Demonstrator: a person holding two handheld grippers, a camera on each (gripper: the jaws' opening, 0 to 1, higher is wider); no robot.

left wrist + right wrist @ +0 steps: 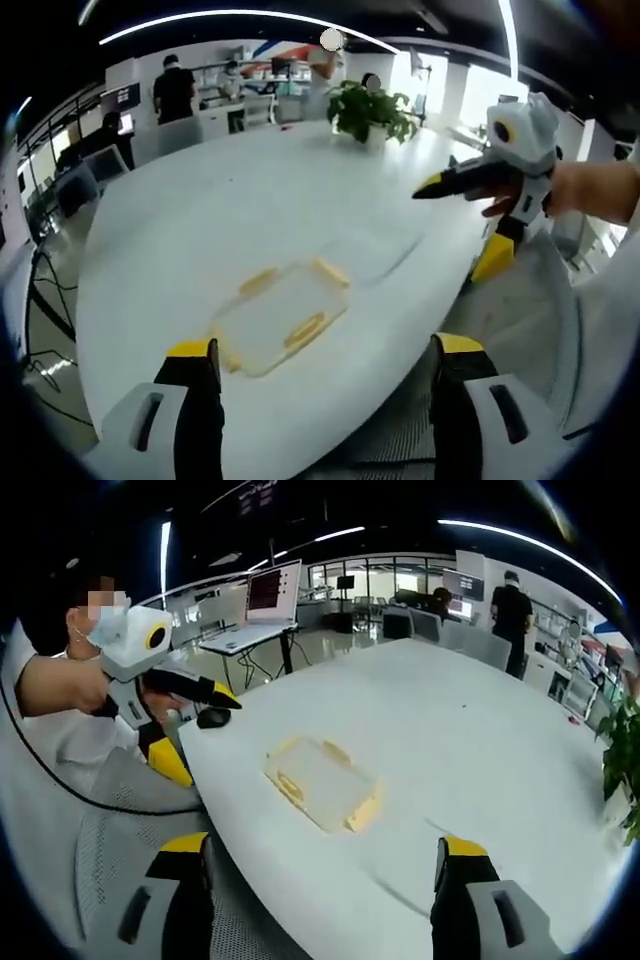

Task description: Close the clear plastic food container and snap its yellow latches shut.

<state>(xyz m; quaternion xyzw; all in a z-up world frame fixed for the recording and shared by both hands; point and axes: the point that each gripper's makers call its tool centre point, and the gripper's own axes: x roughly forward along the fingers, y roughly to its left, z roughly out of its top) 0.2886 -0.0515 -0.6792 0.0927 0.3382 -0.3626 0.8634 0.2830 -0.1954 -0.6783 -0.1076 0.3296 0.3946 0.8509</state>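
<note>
The clear plastic container [280,318] lies low and flat near the front edge of the white table [250,190], its yellow latches [304,331] splayed outward. In the left gripper view my left gripper [325,368] is open, just short of the container. The right gripper [460,225] comes in from the right, held in a hand, jaws apart and empty. In the right gripper view the container [322,782] sits ahead of my open right gripper [322,852]. The left gripper [200,735] hovers open at the table's left edge. Whether the lid is pressed down I cannot tell.
A potted plant [370,110] stands far back on the table. A black mouse [213,717] lies at the table edge by the left gripper. A grey mesh chair [110,850] is below. Several people [175,90] stand by desks and screens [272,588] beyond.
</note>
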